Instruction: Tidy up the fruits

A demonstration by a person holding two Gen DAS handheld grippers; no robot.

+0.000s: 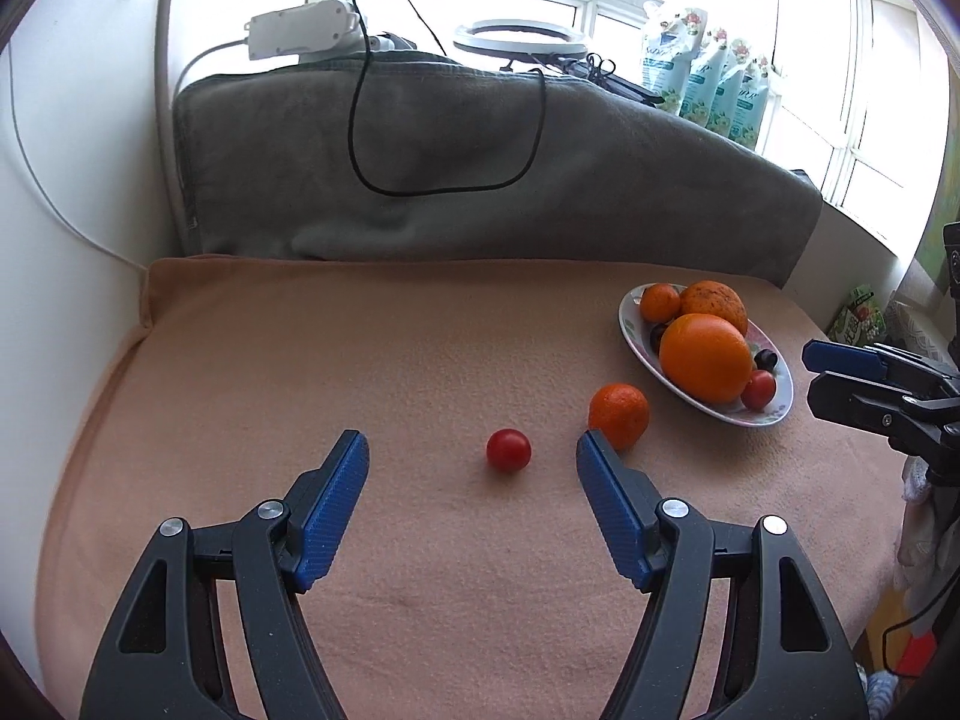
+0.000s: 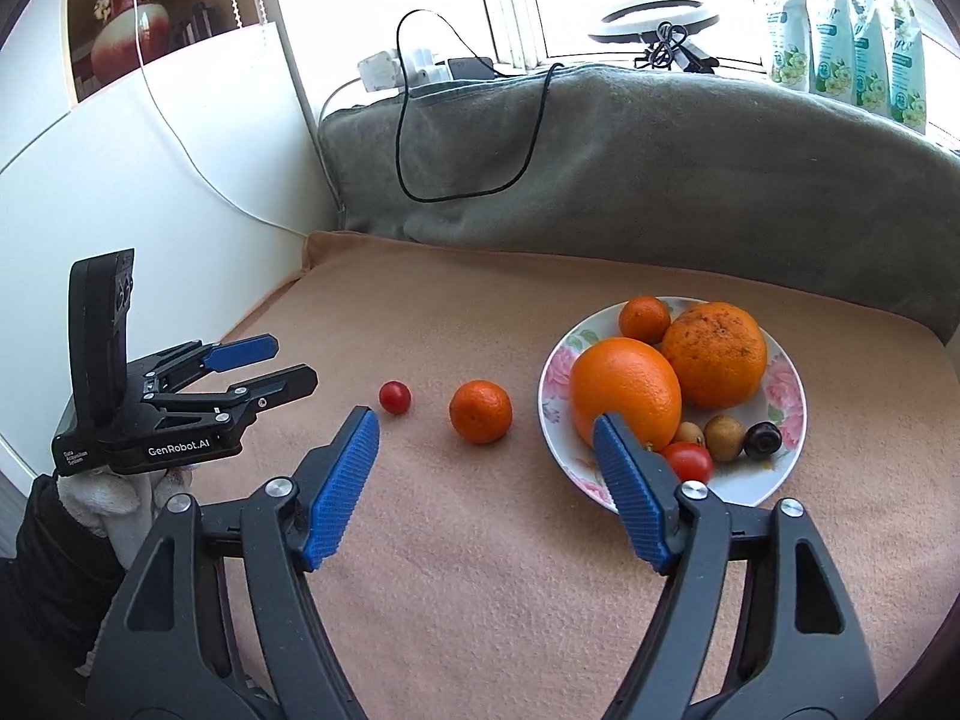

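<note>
A cherry tomato lies on the peach blanket, just ahead of my open, empty left gripper; it also shows in the right wrist view. A small mandarin lies to its right, beside the right fingertip, and shows again. A flowered plate holds two big oranges, a small mandarin, a tomato and small brown fruits; its rim shows in the left wrist view. My right gripper is open and empty, its right finger over the plate's near rim.
The left gripper's body shows at the left in the right wrist view; the right gripper shows at the right edge of the left wrist view. A grey blanket-covered bolster with a black cable stands behind. A white wall is at left.
</note>
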